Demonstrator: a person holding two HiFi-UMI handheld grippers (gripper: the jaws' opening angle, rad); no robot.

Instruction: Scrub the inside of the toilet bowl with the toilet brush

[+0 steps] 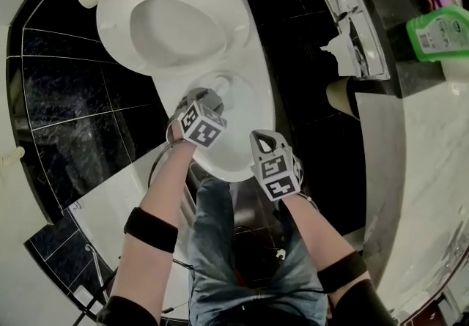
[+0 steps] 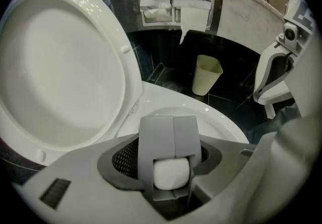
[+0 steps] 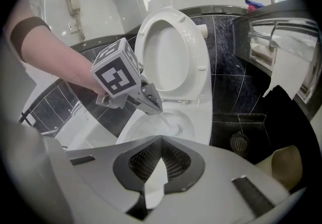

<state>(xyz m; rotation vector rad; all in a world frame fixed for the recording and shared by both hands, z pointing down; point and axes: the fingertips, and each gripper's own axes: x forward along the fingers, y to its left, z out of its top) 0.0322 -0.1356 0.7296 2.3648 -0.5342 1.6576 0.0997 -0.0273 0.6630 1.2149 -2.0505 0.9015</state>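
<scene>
Left gripper view: my L gripper (image 2: 173, 137) clamps toilet brush (image 2: 171, 173) handle, shaft angled fwd-down into toilet bowl (image 2: 221, 122) just ahead; R gripper (image 1: 265, 140) shut, empty, farther back.

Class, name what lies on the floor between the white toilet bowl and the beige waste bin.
A round floor drain set in black tiles, between the white toilet bowl and beige waste bin; the right gripper view shows it.

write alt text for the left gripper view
The left gripper is shut on the rounded white end of the toilet brush handle, above the white toilet bowl rim. The raised seat and lid fill the left side; behind stand a cream bin on dark tiles and a wall-mounted paper holder.
</scene>
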